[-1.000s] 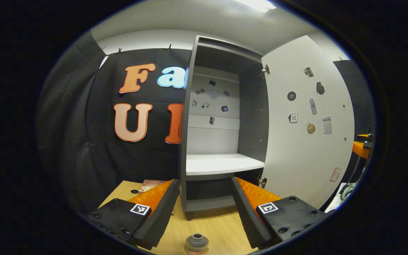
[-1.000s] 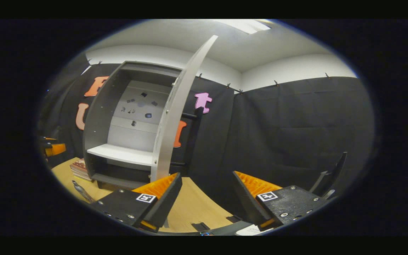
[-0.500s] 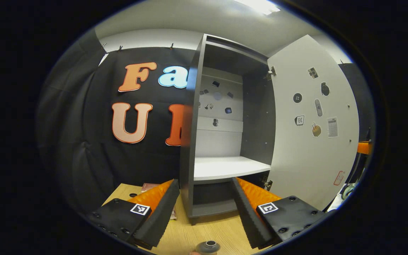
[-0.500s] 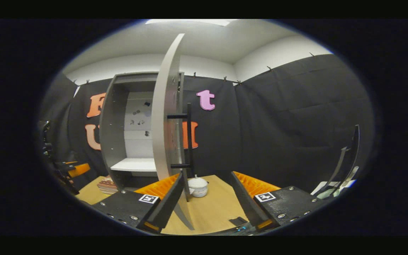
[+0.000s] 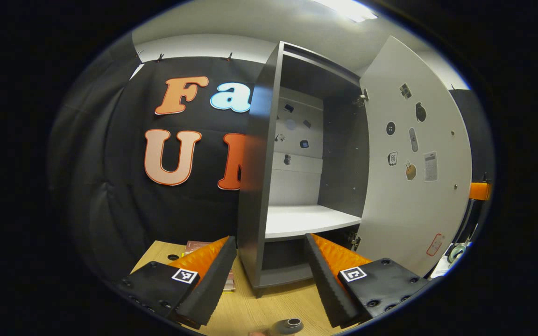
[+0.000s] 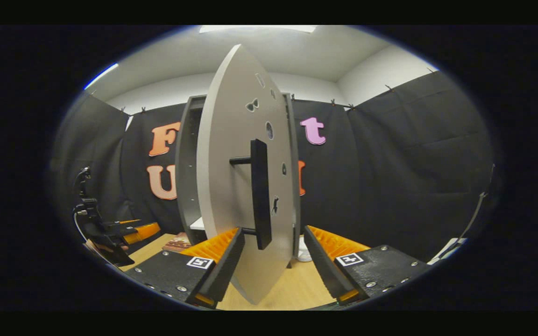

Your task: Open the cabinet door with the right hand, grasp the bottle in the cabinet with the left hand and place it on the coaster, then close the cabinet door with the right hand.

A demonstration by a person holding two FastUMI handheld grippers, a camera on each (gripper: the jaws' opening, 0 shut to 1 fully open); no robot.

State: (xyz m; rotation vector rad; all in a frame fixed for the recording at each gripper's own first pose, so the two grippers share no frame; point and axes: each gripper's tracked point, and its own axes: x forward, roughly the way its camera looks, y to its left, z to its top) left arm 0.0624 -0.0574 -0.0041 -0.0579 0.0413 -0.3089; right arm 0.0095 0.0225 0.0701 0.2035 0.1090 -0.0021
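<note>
Your left gripper (image 5: 269, 280) is spread wide and holds nothing; its black foam pads with ribbed orange backs frame the foot of the cabinet (image 5: 255, 186) without touching it. Below the fingers, at the very bottom edge of the left gripper view, you can see the grey top of the bottle (image 5: 287, 325) standing on the wooden table (image 5: 269, 308), cut off so that little more than its round open neck shows; the coaster under it, if any, cannot be made out. Your right gripper (image 6: 271, 261) is also wide apart and empty, with the cabinet door (image 6: 231, 186) swung partly out in front of it, its lower edge dropping between the fingers. The black bar handle (image 6: 260, 193) stands just above the gap; whether a finger touches the door is hard to tell. The door is a flat pale panel dotted with small stickers. The cabinet's shelf (image 5: 308, 219) is white and bare. A white round object (image 6: 302, 252) behind the door is mostly hidden. At the left of the right gripper view, your other gripper (image 6: 129, 231) shows small and dim.
</note>
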